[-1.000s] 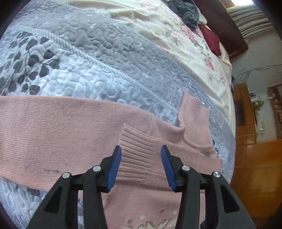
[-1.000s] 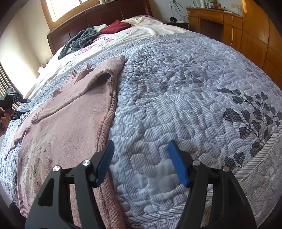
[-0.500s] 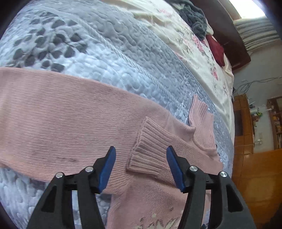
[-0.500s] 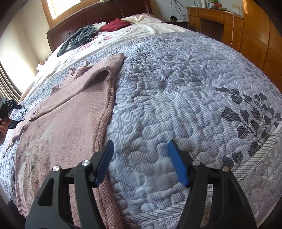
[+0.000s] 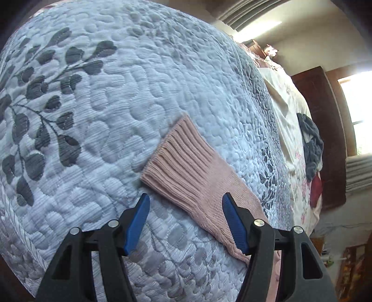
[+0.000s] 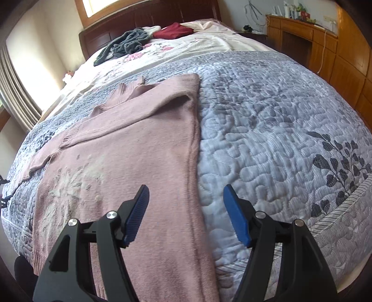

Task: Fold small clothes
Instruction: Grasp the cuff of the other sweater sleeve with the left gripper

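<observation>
Though flat, sweater (image 6: 130, 148) on quilt (image 6: 267, 130)

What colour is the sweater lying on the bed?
Dusty pink sweater, with a faded pale print on the front; the right wrist view shows it best.

sweater (image 6: 130, 148): lying flat on the quilt (image 6: 267, 130), left half of the right wrist frame
one sleeve: folded across the chest, cuff ending up mid-left
other sleeve cuff (image 5: 186, 172): centre of the left wrist frame, on the quilt
clothes pile (image 6: 130, 43): top of frame, behind the sweater, by the headboard (image 6: 148, 16)
cabinets (image 6: 325, 46): upper right
</observation>
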